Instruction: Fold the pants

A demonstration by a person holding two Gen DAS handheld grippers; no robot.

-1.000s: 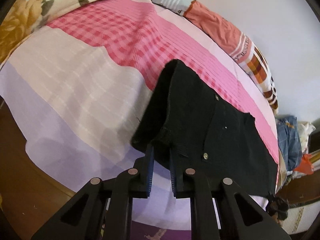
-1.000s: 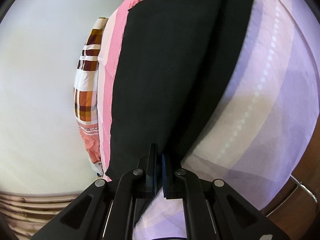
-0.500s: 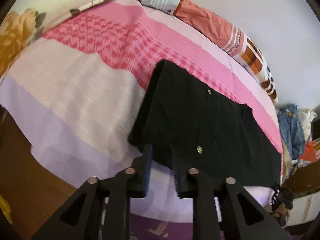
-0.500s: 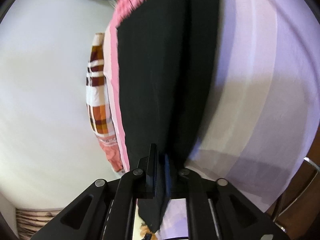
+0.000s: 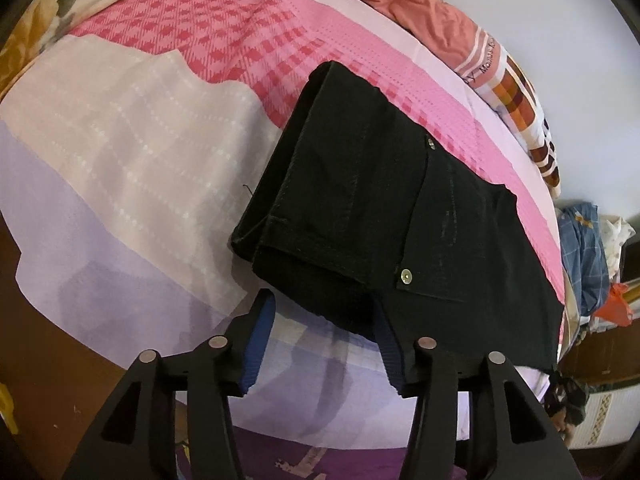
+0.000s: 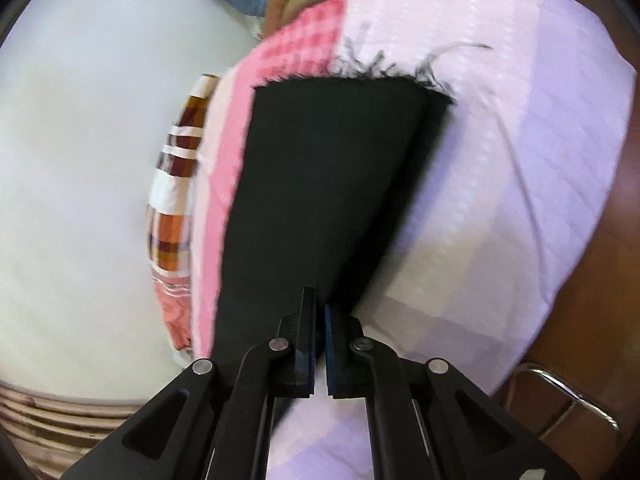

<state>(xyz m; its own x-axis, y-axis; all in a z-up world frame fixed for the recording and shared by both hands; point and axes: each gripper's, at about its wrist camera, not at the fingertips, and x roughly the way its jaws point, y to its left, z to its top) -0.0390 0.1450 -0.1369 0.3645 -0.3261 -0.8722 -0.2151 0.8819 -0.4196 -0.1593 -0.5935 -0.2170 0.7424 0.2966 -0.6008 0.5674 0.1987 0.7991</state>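
Observation:
The black pants (image 5: pixel 360 200) lie folded on the pink and lilac bedspread (image 5: pixel 140 160), with the waist end and two metal buttons toward me. My left gripper (image 5: pixel 322 314) hovers at their near edge; its jaws are opening, the blue pads stand apart and press on nothing. In the right wrist view the pants (image 6: pixel 328 184) stretch away as a long dark strip with a frayed hem at the far end. My right gripper (image 6: pixel 318 308) is shut on the near end of that strip, and the fabric runs in between the pads.
A rumpled orange, white and plaid quilt (image 5: pixel 480 52) lies along the wall side of the bed. Floral pillow (image 5: pixel 28 28) at the far left. Piled clothes (image 5: pixel 584 256) sit past the bed's right end. Brown floor (image 5: pixel 48 340) lies beyond the bed's near edge.
The left gripper's pads have spread apart and let go of the waist edge, which now lies flat on the bed. The right gripper has shifted along the bed, still clamped on the fabric.

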